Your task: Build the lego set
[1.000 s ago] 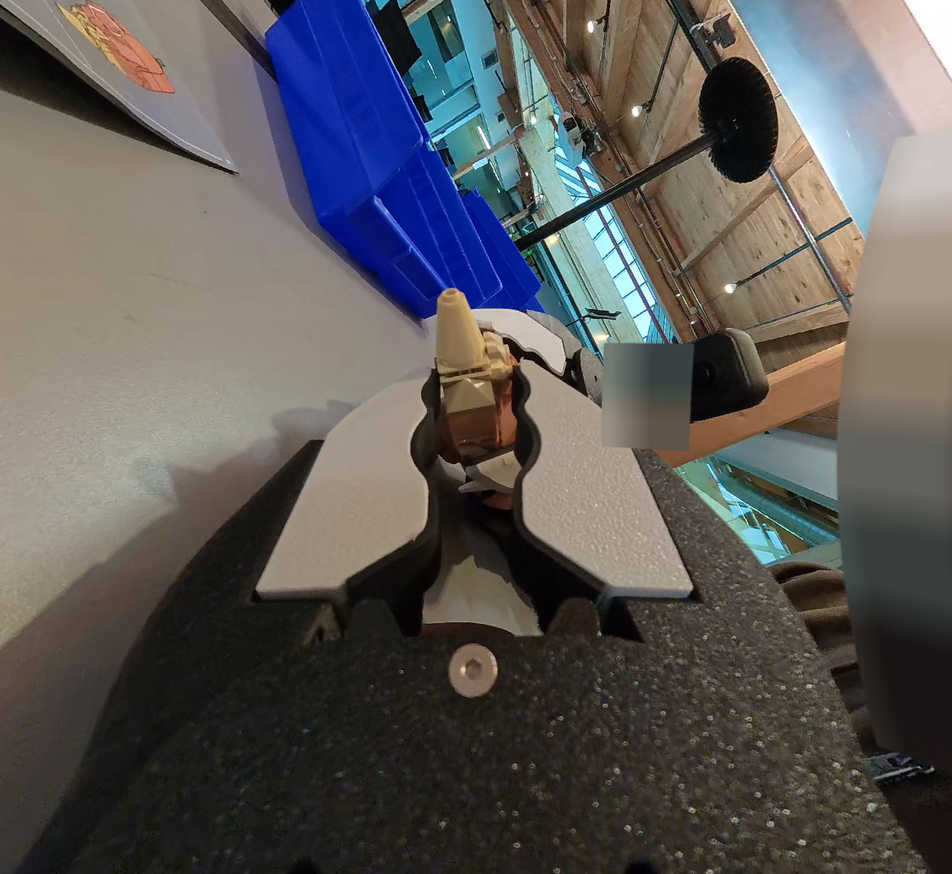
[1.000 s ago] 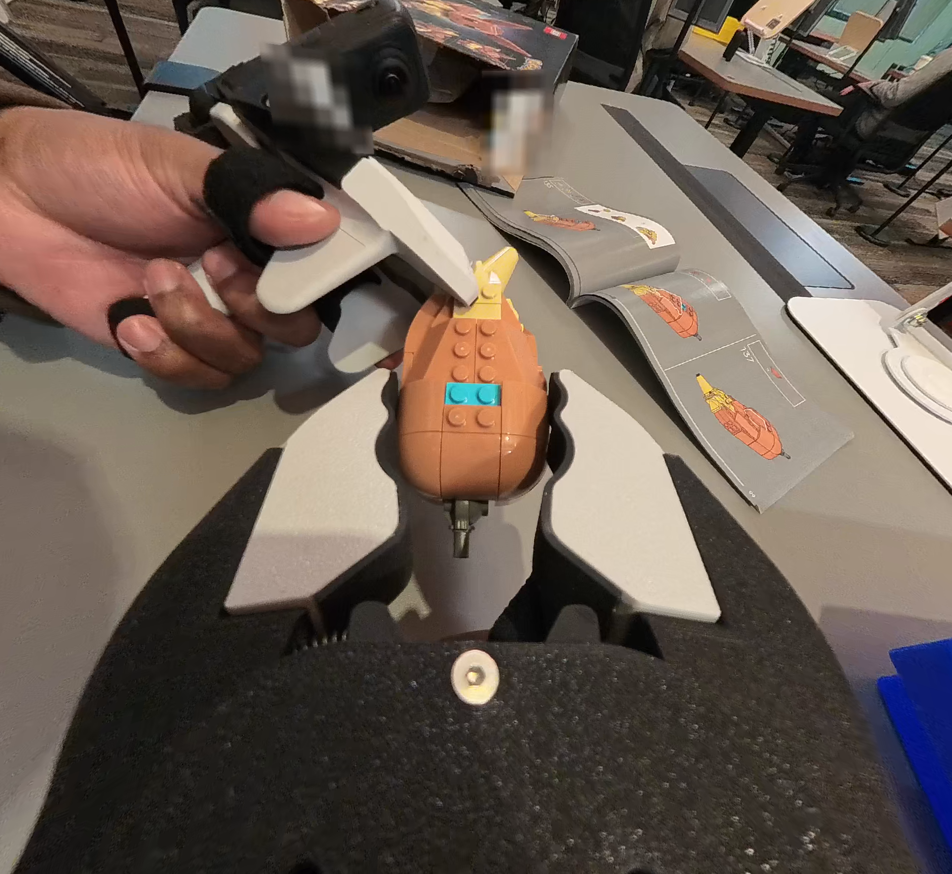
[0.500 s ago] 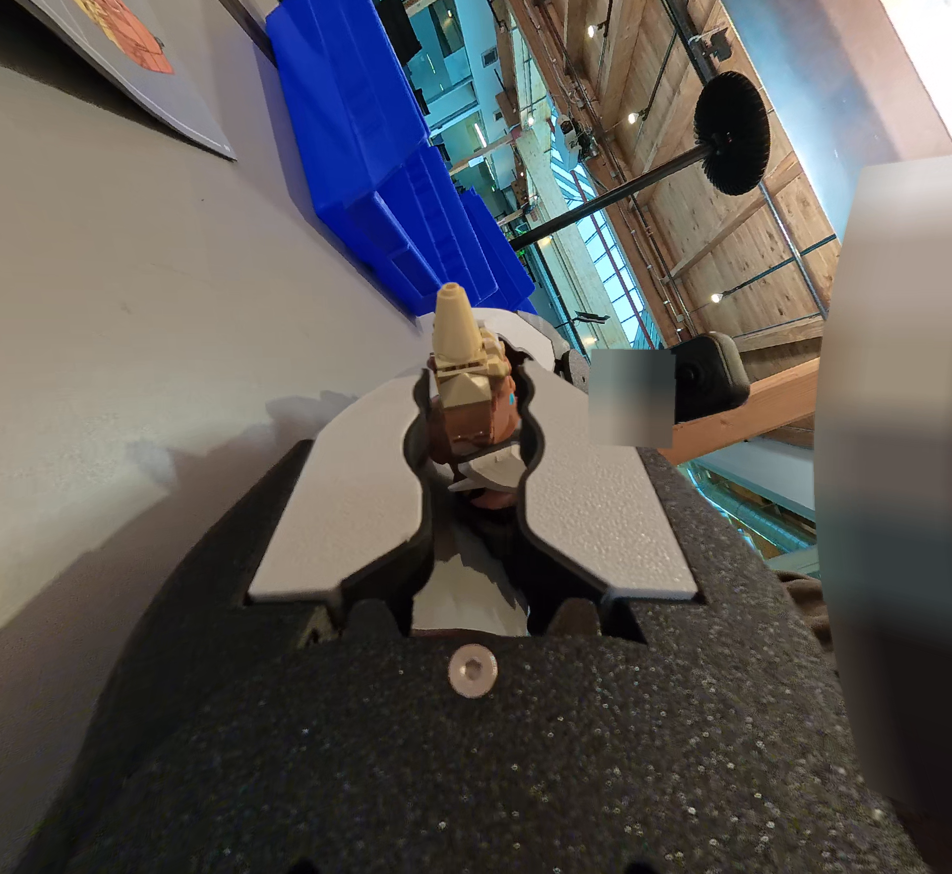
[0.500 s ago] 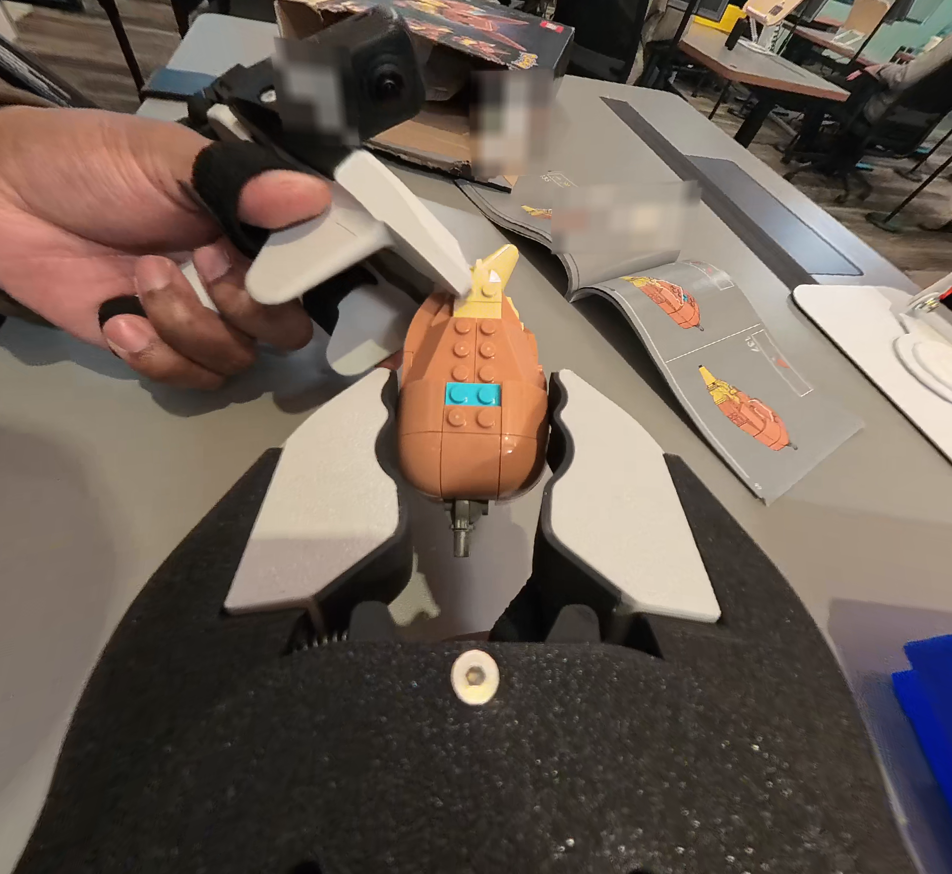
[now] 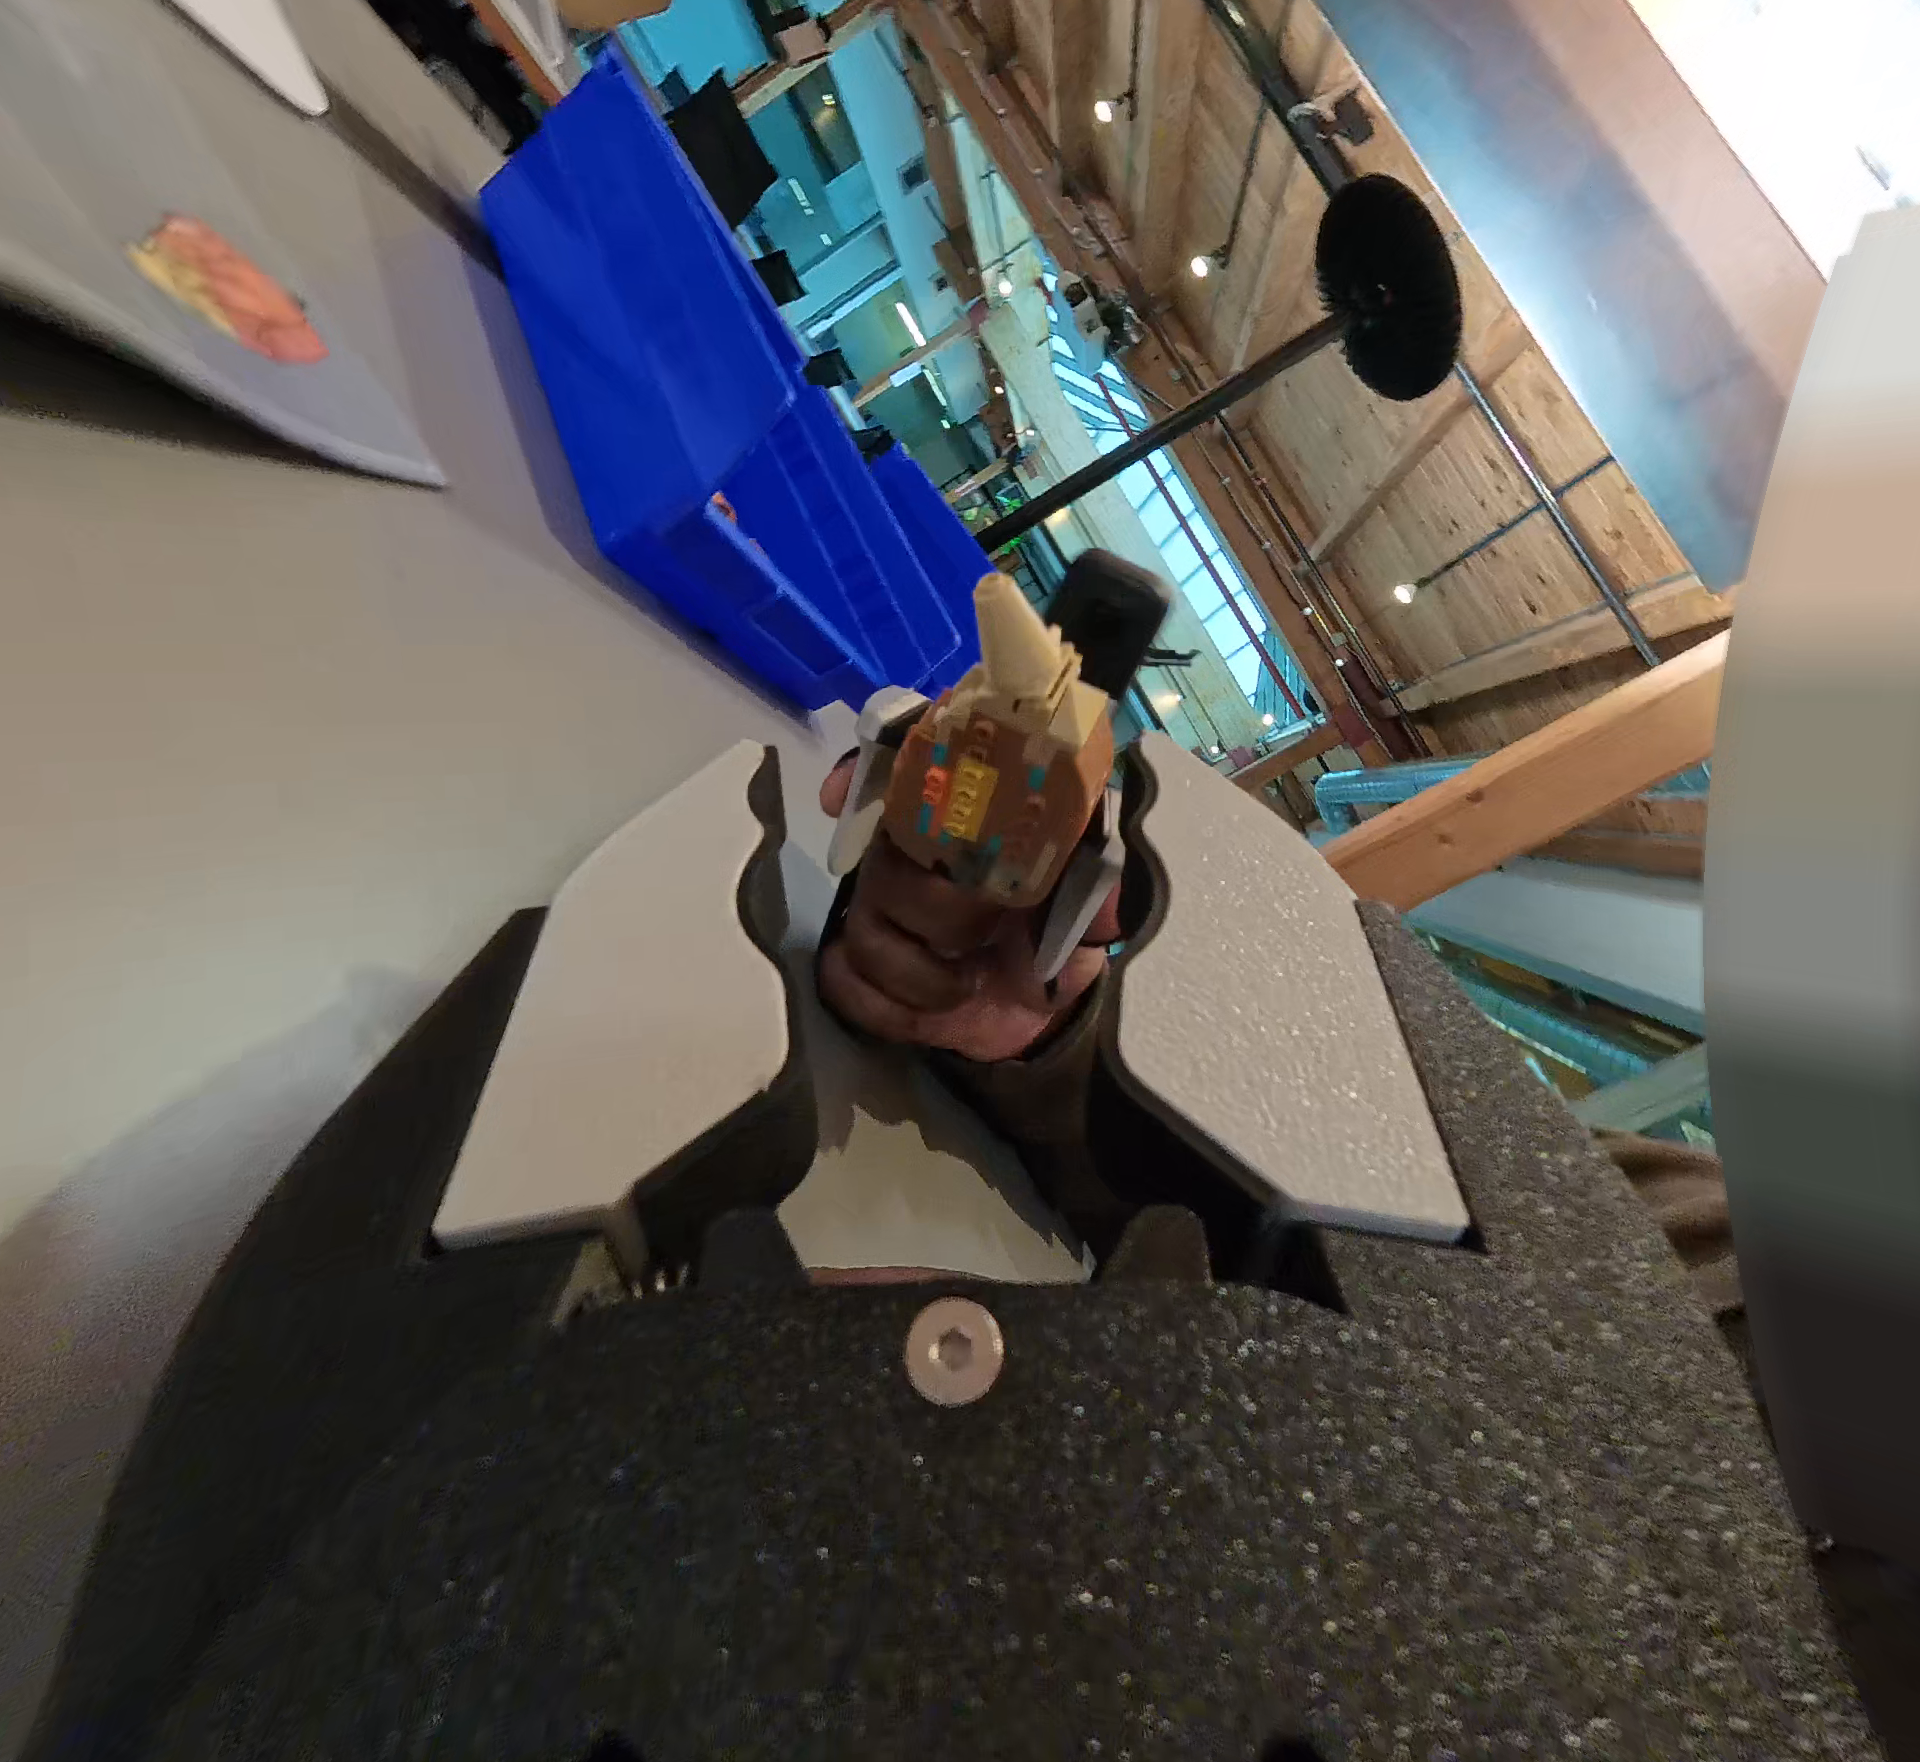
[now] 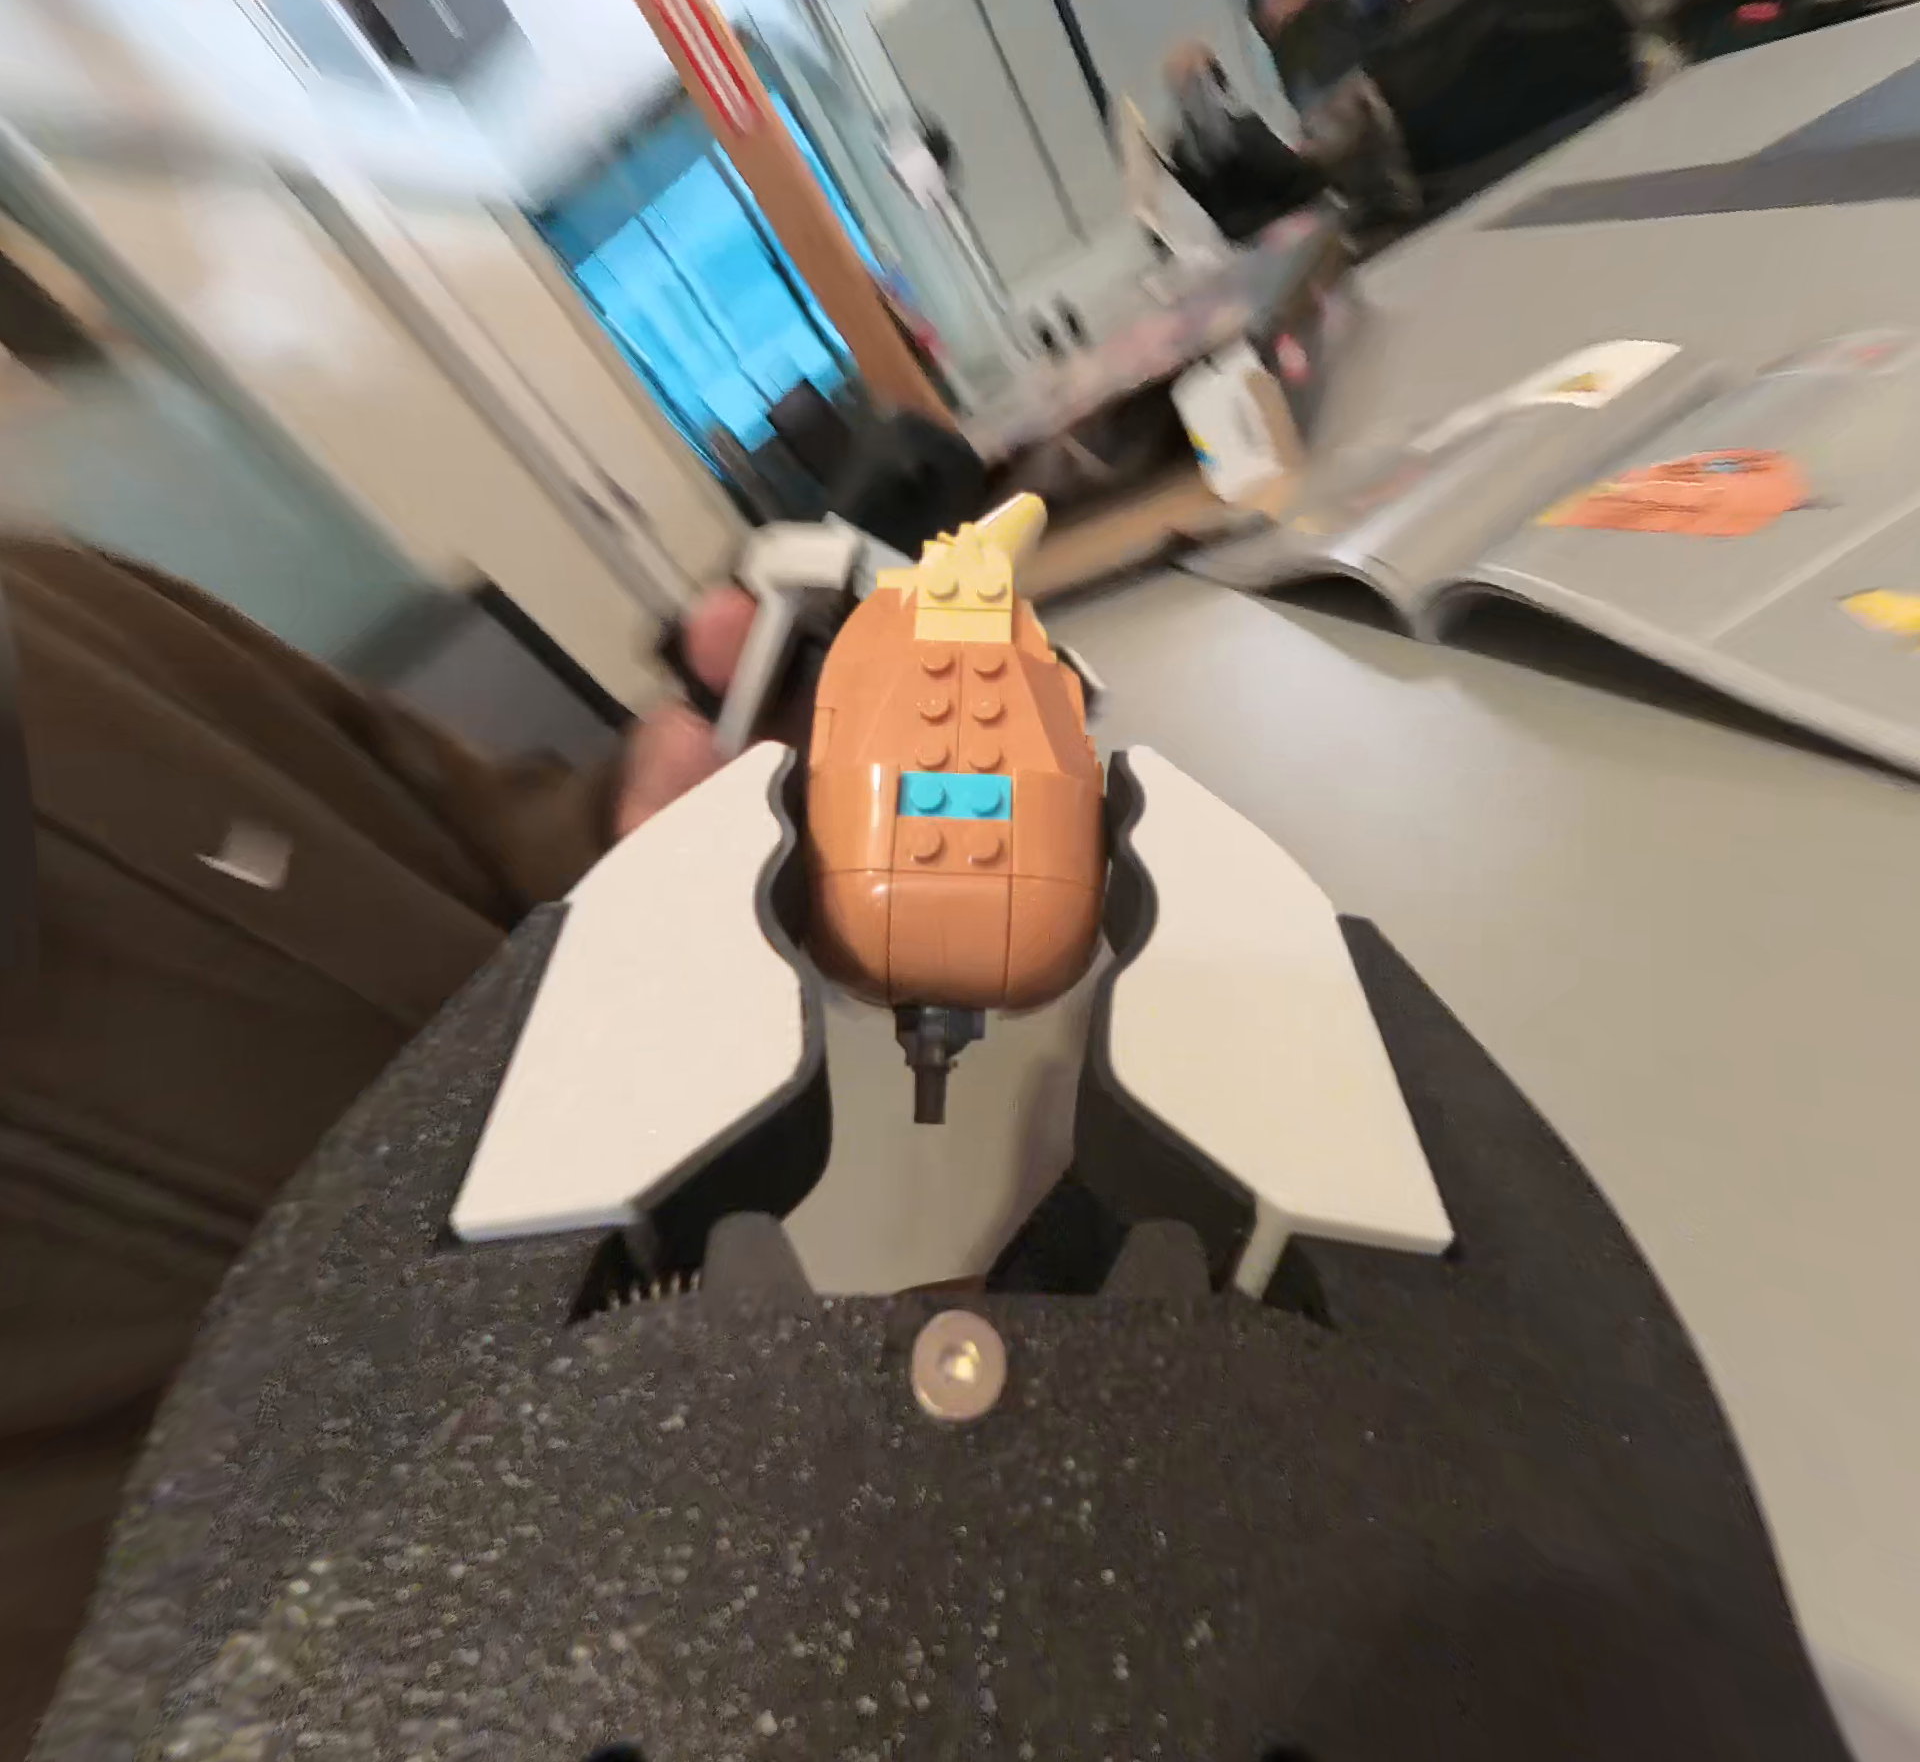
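Released by the left gripper (image 5: 951,798), now spread with nothing between; the model (image 6: 951,819) sits pinched in the right gripper (image 6: 951,839), swung toward 9 o'clock. Likely handover done, inspection next.

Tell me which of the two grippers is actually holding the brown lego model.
The right gripper: its fingers press both sides of the brown lego model. The left gripper stands wide open, clamping nothing.
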Tool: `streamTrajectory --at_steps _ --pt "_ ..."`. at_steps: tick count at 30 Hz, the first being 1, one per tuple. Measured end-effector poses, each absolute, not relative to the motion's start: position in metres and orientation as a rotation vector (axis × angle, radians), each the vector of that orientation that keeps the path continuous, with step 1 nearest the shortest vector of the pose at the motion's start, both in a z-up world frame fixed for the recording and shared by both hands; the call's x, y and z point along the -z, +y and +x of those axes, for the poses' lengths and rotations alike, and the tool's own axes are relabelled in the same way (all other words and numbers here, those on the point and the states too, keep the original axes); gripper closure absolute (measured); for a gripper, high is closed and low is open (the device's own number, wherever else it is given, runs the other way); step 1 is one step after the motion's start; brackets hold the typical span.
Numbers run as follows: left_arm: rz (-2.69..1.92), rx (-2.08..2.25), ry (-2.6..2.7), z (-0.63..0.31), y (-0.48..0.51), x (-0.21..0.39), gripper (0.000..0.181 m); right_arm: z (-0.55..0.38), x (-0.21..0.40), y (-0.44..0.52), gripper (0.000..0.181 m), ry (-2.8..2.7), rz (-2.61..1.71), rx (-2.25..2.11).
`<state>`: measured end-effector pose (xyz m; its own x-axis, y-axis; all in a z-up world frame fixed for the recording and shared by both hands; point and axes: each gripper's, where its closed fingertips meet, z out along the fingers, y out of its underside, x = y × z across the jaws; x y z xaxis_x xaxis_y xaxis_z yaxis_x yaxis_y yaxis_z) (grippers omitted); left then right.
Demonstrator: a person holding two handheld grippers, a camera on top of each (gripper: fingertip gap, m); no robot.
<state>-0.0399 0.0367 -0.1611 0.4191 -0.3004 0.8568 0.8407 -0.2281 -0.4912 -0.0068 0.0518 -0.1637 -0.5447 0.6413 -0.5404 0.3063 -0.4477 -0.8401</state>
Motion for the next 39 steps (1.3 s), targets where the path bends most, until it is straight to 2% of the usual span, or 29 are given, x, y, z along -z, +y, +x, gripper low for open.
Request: streamTrajectory --at_steps 6,11,16,24,30,33,37,39 --pt "-1.427 1.033 -0.232 -0.041 0.034 0.142 0.118 -0.001 0.145 0.054 0.125 -1.324 -1.356 -2.467" --pt "-1.474 0.779 0.087 -0.045 0.027 0.128 0.111 -0.003 0.150 0.049 0.125 -1.327 -1.415 -2.499" --pt "-1.410 0.384 0.554 -0.042 0.019 0.120 0.116 -0.005 0.163 0.041 0.125 -1.415 -1.537 -2.441" --pt "-1.357 0.046 1.186 -0.015 0.013 0.164 0.121 0.003 0.191 0.025 0.125 -1.729 -1.655 -2.228" --pt "-1.310 -0.115 1.344 -0.006 0.019 0.183 0.120 0.006 0.196 0.021 0.125 -1.805 -1.673 -2.200" --pt "-1.297 -0.154 1.390 -0.004 0.021 0.191 0.129 0.007 0.198 0.019 0.126 -1.837 -1.666 -2.177" --pt "-1.278 -0.188 1.399 -0.002 0.024 0.196 0.151 0.007 0.201 0.017 0.126 -1.871 -1.658 -2.135" --pt "-1.276 -0.191 1.394 -0.002 0.024 0.196 0.152 0.007 0.202 0.017 0.126 -1.879 -1.653 -2.113"
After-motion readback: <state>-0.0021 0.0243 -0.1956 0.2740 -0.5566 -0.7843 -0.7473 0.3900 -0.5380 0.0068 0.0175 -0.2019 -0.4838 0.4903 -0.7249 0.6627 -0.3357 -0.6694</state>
